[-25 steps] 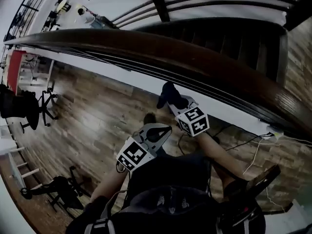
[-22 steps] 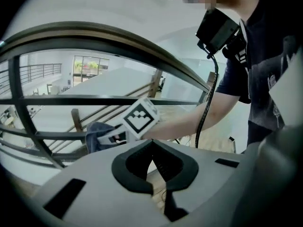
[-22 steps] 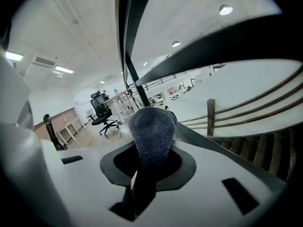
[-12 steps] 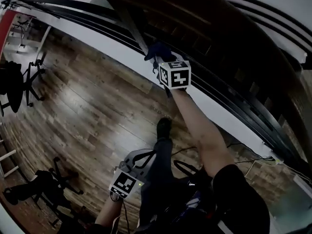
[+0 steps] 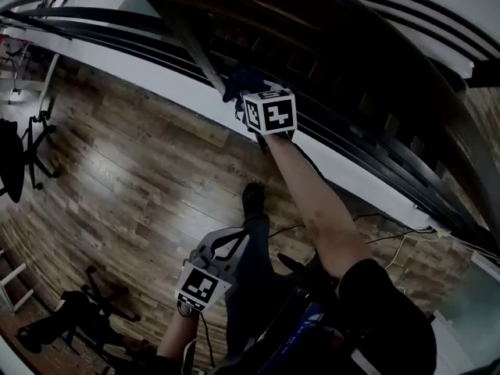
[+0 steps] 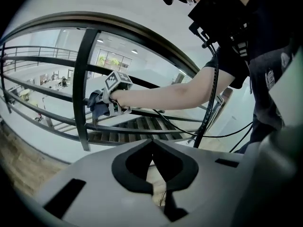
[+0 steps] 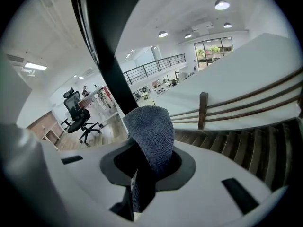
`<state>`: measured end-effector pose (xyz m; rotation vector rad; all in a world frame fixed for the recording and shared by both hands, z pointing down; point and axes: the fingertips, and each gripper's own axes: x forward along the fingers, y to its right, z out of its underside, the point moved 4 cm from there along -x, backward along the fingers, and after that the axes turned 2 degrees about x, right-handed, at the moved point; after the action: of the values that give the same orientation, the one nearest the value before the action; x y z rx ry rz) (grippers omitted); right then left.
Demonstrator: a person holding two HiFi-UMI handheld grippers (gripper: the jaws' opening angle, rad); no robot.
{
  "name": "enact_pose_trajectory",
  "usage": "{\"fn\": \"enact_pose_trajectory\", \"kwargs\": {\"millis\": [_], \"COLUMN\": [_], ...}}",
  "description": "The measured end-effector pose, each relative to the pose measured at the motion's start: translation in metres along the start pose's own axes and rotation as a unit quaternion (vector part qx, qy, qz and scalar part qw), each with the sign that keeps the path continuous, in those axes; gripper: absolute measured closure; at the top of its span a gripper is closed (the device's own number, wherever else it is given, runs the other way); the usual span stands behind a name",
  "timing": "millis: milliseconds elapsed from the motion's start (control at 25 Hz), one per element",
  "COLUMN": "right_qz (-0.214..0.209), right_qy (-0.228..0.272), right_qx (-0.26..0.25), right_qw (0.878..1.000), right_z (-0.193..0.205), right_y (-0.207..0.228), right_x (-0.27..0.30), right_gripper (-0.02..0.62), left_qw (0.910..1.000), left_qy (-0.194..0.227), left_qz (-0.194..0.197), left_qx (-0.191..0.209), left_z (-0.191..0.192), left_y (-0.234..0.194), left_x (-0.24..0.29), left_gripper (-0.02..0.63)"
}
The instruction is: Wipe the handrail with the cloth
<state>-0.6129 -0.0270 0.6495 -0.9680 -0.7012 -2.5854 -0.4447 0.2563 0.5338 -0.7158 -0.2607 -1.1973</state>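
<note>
Spanning the head view, a wood-plank floor lies far below a dark metal railing topped by a curved wooden handrail. Beyond the railing, a staircase descends. One upright post of the railing stands close in front of the right gripper, which is held out on an extended bare arm. Its jaws are clamped on a dark blue-grey cloth, which folds up and over between them. The cloth sits right at that post, at the level of the middle rails and below the handrail. The left gripper hangs low near the person's body, jaws closed together with nothing between them. A black office chair stands on the floor in the distance.
</note>
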Motion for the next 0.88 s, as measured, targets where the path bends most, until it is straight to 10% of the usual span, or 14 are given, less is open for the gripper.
{"fn": "enact_pose_trajectory", "kwargs": {"millis": [400,880], "right_qz": [0.026,0.211], "right_qy": [0.073,0.128], "right_qx": [0.131,0.187], "right_qw": [0.988,0.951], "right_z": [0.076,0.192], "right_y": [0.130,0.376], "right_x": [-0.160,-0.434], "right_gripper": [0.531,0.531], "left_qw": [0.9878,0.9360], "left_qy": [-0.055,-0.129], "left_qz": [0.099,0.223], "left_qx": [0.107,0.239], "left_z": [-0.038,-0.083], "left_y": [0.098,0.297], "left_x": [0.077,0.219], "left_gripper": [0.598,0.598]}}
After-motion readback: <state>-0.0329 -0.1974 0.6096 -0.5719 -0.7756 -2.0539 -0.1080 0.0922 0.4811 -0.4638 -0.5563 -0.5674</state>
